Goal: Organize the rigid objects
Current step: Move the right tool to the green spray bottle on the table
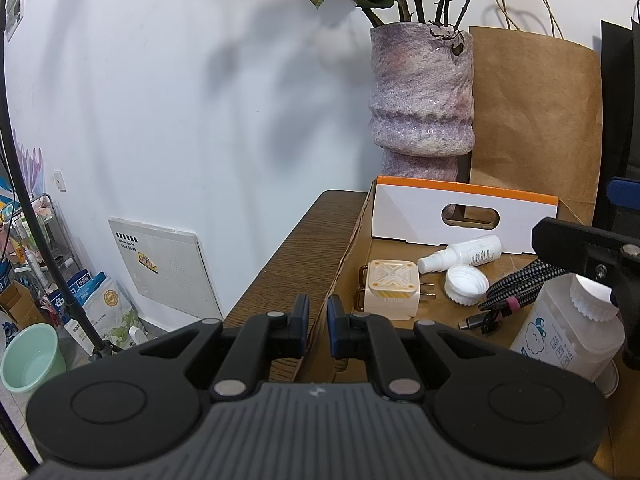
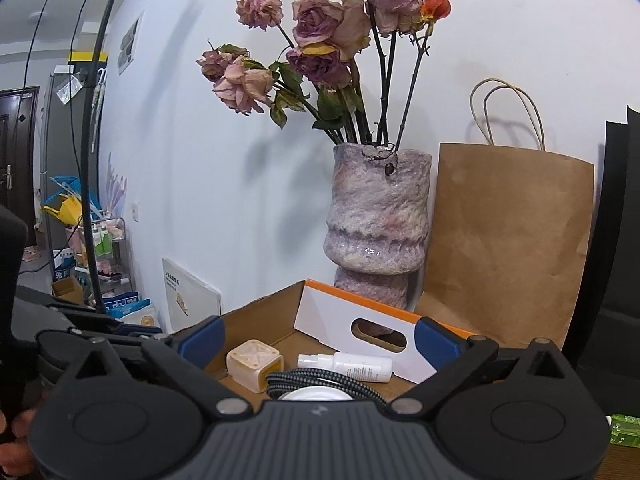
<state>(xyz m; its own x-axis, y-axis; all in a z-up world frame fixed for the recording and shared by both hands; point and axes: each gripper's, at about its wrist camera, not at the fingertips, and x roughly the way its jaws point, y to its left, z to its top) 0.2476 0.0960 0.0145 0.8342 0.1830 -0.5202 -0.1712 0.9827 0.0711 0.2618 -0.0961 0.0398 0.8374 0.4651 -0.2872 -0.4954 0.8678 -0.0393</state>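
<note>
A charger (image 1: pixel 390 288), small spray bottle (image 1: pixel 464 253), cap (image 1: pixel 466 278) and cable (image 1: pixel 516 290) are already gathered in the cardboard box (image 1: pixel 464 210). The large white bottle (image 1: pixel 568 326) is seen between the spread jaws of the right claw (image 2: pixel 316 342); whether it is gripped cannot be told. The left claw (image 1: pixel 318 316) is nearly closed, empty.

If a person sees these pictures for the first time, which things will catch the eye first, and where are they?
First the tall purple vase of dried roses, standing against the wall behind the cardboard box, with a brown paper bag to its right. Inside the box lie a cream charger, a small white spray bottle and a braided cable. At the right edge of the left wrist view, the right gripper is around a large white bottle.
</note>
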